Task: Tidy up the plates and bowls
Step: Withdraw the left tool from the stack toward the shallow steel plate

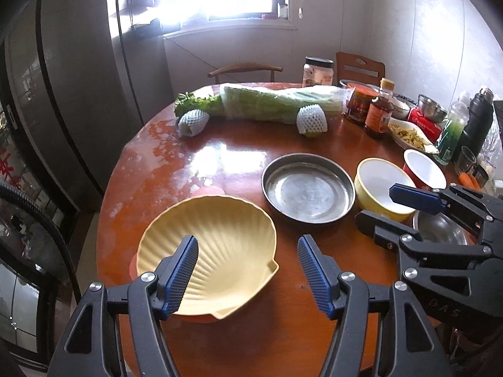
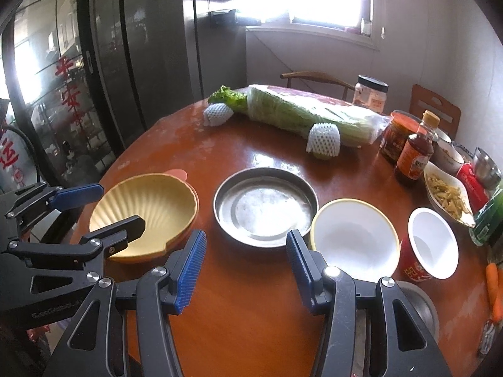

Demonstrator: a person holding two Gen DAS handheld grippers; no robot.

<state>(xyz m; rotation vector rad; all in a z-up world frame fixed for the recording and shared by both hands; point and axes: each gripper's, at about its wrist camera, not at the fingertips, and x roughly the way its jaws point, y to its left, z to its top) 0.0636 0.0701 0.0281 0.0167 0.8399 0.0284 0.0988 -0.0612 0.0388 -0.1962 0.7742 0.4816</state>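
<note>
left gripper (image 1: 248,270): jaws apart, nothing between them; hangs over the near table edge, left pad above the shell plate's rim, not touching that I can tell.
right gripper (image 2: 245,267): jaws apart, empty; hovers over bare table (image 2: 239,308) just short of the steel plate and yellow bowl.
shell plate (image 1: 220,245): cream, scallop-shaped, near left; seems to sit on an orange dish, only slivers showing.
steel bowl (image 2: 421,308): near right, mostly hidden behind the right gripper.
steel plate (image 1: 308,188): middle, empty, by itself.
yellow bowl (image 2: 355,238): white inside, empty, just right of the steel plate.
red bowl (image 2: 433,242): white inside, just right of the yellow bowl, separate.
far side: cabbage (image 2: 308,116), jars, bottles, untouched clutter.
progress: early; apart from the shell plate on its dish, no stacking, bowls and plates spread in a row.
left to do: bowls into bowls, plates together.
</note>
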